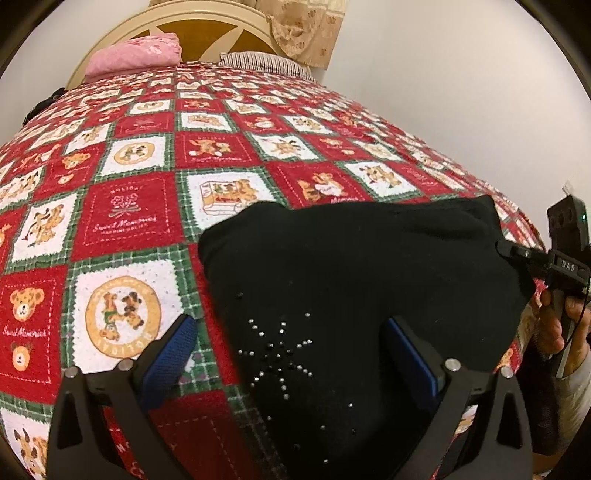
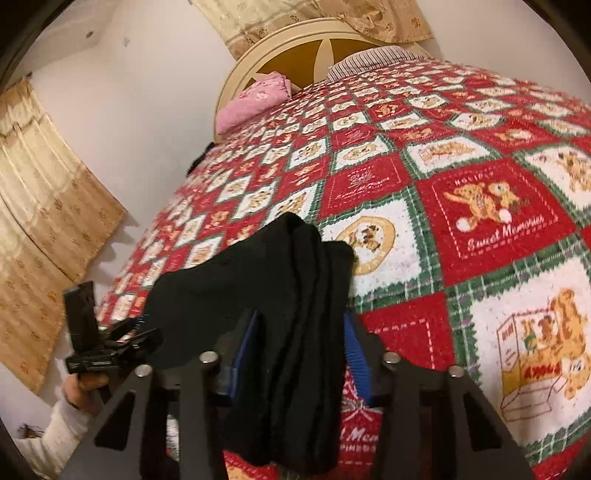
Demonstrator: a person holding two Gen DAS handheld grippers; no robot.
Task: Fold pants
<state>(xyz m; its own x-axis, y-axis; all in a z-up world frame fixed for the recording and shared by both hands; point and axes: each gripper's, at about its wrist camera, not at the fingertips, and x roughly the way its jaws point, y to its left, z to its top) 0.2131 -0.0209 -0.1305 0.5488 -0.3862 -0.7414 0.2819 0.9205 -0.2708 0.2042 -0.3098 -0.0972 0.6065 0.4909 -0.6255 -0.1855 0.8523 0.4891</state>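
Note:
Black pants (image 1: 351, 266) lie folded into a thick bundle on the red patchwork quilt (image 1: 129, 221), with a star of small studs on top. My left gripper (image 1: 291, 354) hangs open over the near part; its left pad stands over the quilt and its right pad over the cloth. In the right wrist view, the stacked layers of the pants (image 2: 207, 291) fill the gap between the blue pads of my right gripper (image 2: 301, 343), which is shut on that folded edge. The right gripper (image 1: 517, 254) meets the bundle's right side. The left gripper (image 2: 122, 339) shows at the bundle's far side.
A pink folded cloth (image 1: 136, 55) and a striped pillow (image 1: 266, 61) lie by the round headboard (image 1: 207, 26) at the far end. A white wall runs along the bed's right side. Beige curtains (image 2: 44, 206) hang on the left. A person's hand (image 1: 554, 325) holds the right gripper.

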